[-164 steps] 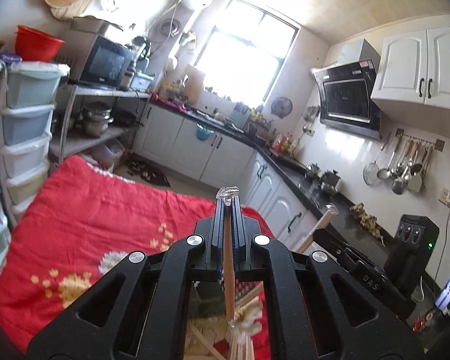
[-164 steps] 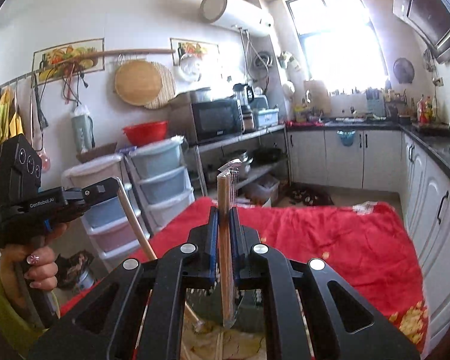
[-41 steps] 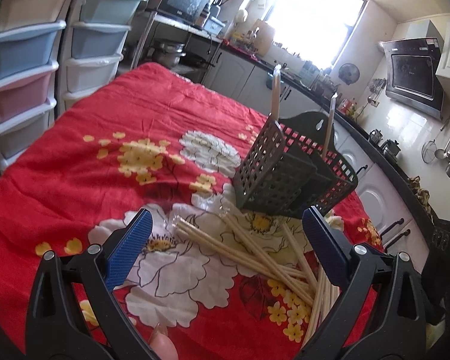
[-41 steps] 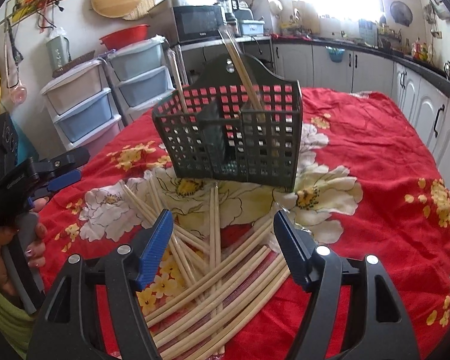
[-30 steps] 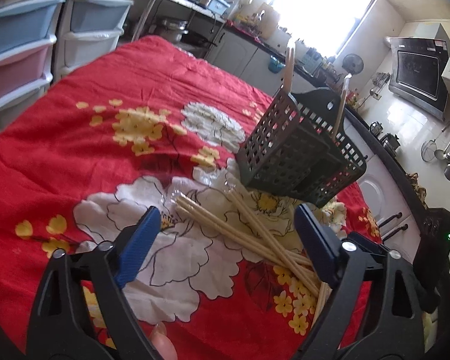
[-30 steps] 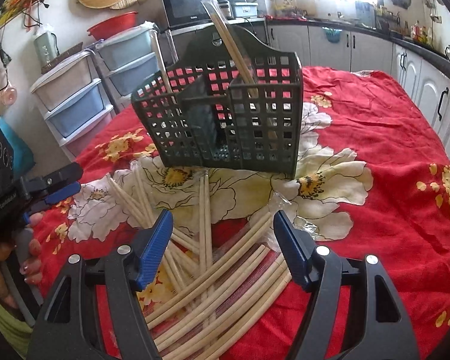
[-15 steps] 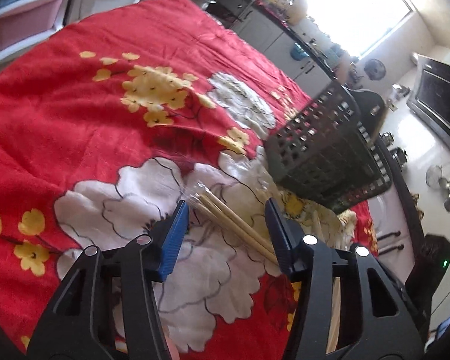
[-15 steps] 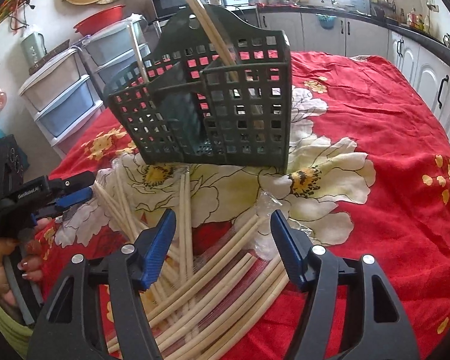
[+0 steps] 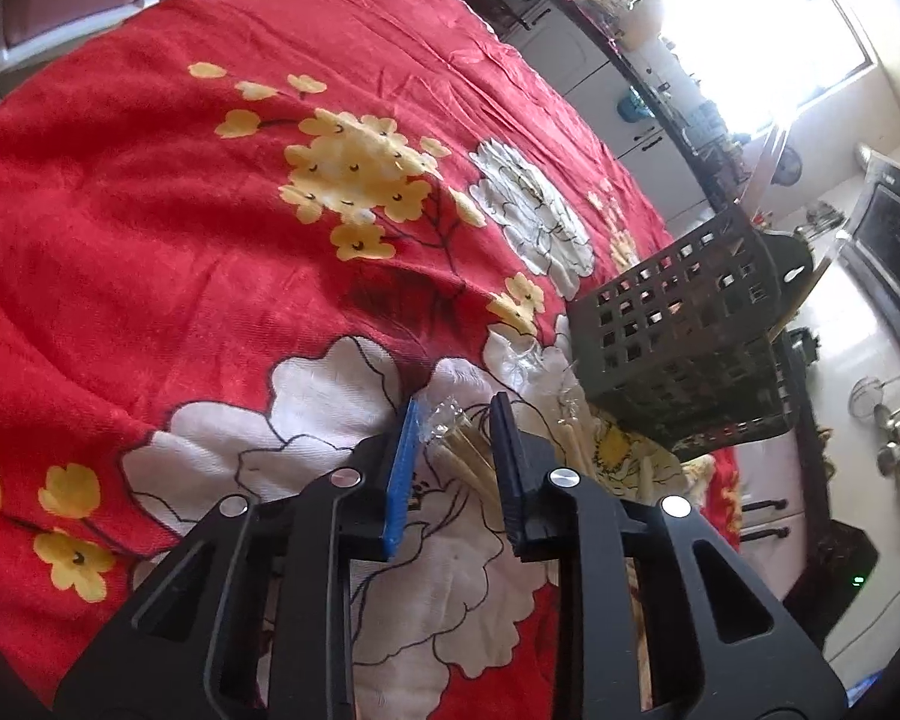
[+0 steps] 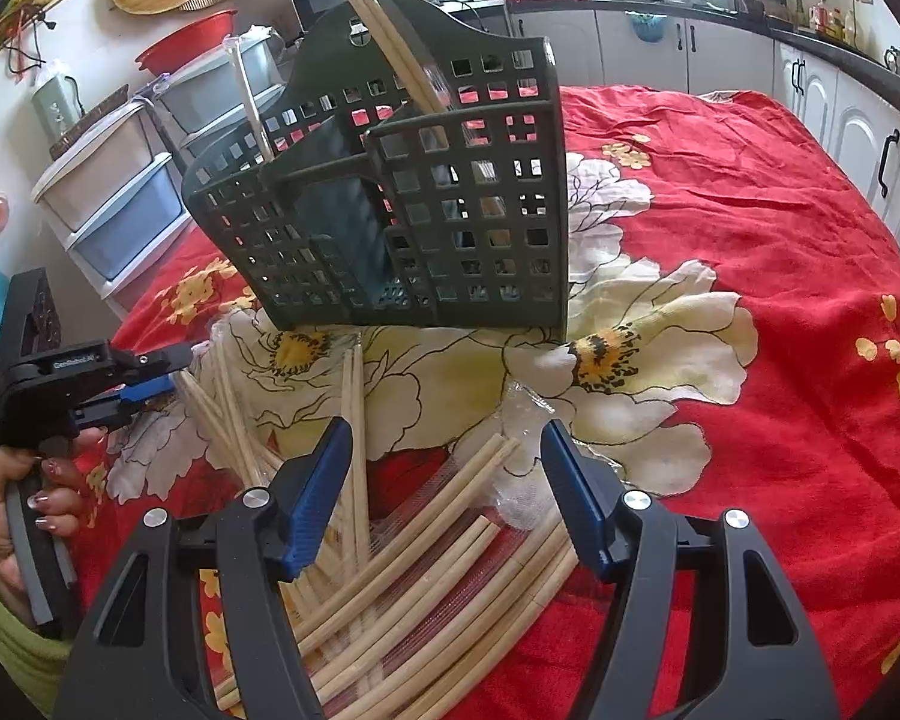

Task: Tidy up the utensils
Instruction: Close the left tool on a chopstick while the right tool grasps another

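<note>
Now the left gripper [image 9: 453,414] is closing its narrow jaws around wrapped chopsticks [image 9: 465,450] lying between them, while the right gripper [image 10: 444,456] hovers wide, empty, above another bundle [image 10: 426,564], presumably bound for the basket [image 10: 402,192] ahead.

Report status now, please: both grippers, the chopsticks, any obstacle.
Left gripper: jaws closing around pale wooden chopsticks on the red floral cloth. Right gripper: open above the pile. Dark green plastic lattice basket standing beyond, unobstructed.

Utensil holder and chopsticks on the cloth

The holder [image 10: 426,210] stands behind scattered chopsticks [image 10: 426,552]; some stand inside it.
</note>
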Motion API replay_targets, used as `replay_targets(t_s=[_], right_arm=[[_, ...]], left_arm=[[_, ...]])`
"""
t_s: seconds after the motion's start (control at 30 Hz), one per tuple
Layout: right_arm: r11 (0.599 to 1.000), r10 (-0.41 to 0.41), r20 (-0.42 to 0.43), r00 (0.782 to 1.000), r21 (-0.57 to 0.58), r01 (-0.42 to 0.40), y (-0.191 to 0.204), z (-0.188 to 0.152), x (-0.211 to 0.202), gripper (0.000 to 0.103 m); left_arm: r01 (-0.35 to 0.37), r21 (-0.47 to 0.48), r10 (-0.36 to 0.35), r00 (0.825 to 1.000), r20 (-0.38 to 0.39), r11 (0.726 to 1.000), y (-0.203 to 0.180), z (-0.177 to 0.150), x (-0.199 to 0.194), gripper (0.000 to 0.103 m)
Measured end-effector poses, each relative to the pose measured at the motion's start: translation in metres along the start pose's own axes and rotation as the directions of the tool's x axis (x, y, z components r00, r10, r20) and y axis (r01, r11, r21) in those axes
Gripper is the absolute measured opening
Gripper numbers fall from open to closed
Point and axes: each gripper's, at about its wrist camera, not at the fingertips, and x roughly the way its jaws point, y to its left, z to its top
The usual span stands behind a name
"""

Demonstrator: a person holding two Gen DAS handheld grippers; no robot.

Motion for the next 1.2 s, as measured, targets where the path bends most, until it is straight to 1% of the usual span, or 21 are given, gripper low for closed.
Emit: replay_targets(t_s=[0.1, 0.13, 0.2, 0.3, 0.43, 0.53, 0.63, 0.7, 0.73, 0.77, 0.8, 0.87, 0.9, 0.97, 1.2], right_arm=[[1.0, 0.014, -0.013, 1.0, 0.014, -0.014, -0.003, 0.002, 0.004, 0.063], [1.0, 0.019, -0.017, 1.0, 0.019, -0.019, -0.004, 0.002, 0.005, 0.062], [0.999, 0.033, -0.028, 0.999, 0.031, -0.032, -0.005, 0.002, 0.007, 0.059], [0.999, 0.038, -0.036, 0.999, 0.039, -0.037, -0.006, 0.002, 0.009, 0.056], [0.997, 0.046, -0.049, 0.998, 0.06, -0.043, -0.009, 0.002, 0.013, 0.055], [0.996, 0.052, -0.055, 0.997, 0.071, -0.048, -0.013, 0.002, 0.015, 0.054], [0.995, 0.059, -0.057, 0.997, 0.079, -0.055, -0.014, 0.003, 0.015, 0.051], [0.995, 0.065, -0.061, 0.996, 0.083, -0.06, -0.016, 0.003, 0.016, 0.041], [0.994, 0.068, -0.063, 0.996, 0.086, -0.062, -0.016, 0.003, 0.016, 0.038], [0.994, 0.07, -0.063, 0.996, 0.088, -0.064, -0.017, 0.004, 0.016, 0.03], [0.994, 0.071, -0.064, 0.995, 0.091, -0.065, -0.018, 0.004, 0.016, 0.026], [0.993, 0.073, -0.066, 0.995, 0.094, -0.066, -0.02, 0.003, 0.017, 0.021], [0.993, 0.075, -0.064, 0.995, 0.094, -0.069, -0.021, 0.003, 0.016, 0.019], [0.992, 0.083, -0.058, 0.995, 0.097, -0.077, -0.021, 0.004, 0.015, 0.014], [0.985, 0.125, -0.02, 0.992, 0.126, -0.122, -0.023, 0.013, 0.004, 0.011]], left_arm=[[0.019, 0.005, -0.019, 1.0, 0.008, 1.0, 0.002, 0.001, -0.005, 0.013], [0.022, 0.006, -0.022, 1.0, 0.01, 1.0, 0.002, 0.002, -0.005, 0.012], [0.031, 0.006, -0.031, 0.999, 0.013, 0.999, 0.004, 0.003, -0.007, 0.01], [0.045, 0.011, -0.046, 0.999, 0.015, 0.999, 0.004, 0.005, -0.008, 0.008], [0.063, 0.029, -0.064, 0.997, 0.031, 0.998, -0.001, 0.006, -0.015, 0.007], [0.065, 0.042, -0.067, 0.997, 0.046, 0.997, -0.003, 0.009, -0.02, 0.006], [0.066, 0.052, -0.069, 0.996, 0.061, 0.996, -0.004, 0.012, -0.025, 0.006], [0.073, 0.052, -0.076, 0.995, 0.063, 0.996, -0.005, 0.014, -0.027, 0.003], [0.077, 0.055, -0.081, 0.994, 0.068, 0.996, -0.006, 0.015, -0.029, 0.003], [0.082, 0.06, -0.086, 0.994, 0.074, 0.995, -0.007, 0.016, -0.03, 0.003], [0.084, 0.067, -0.089, 0.993, 0.076, 0.994, -0.008, 0.016, -0.031, 0.003], [0.092, 0.077, -0.098, 0.992, 0.076, 0.993, -0.011, 0.018, -0.033, 0.003], [0.096, 0.081, -0.103, 0.992, 0.078, 0.992, -0.013, 0.018, -0.035, 0.003], [0.1, 0.097, -0.109, 0.99, 0.092, 0.99, -0.016, 0.018, -0.039, 0.003], [0.105, 0.135, -0.124, 0.982, 0.142, 0.985, -0.028, 0.022, -0.058, 0.003]])
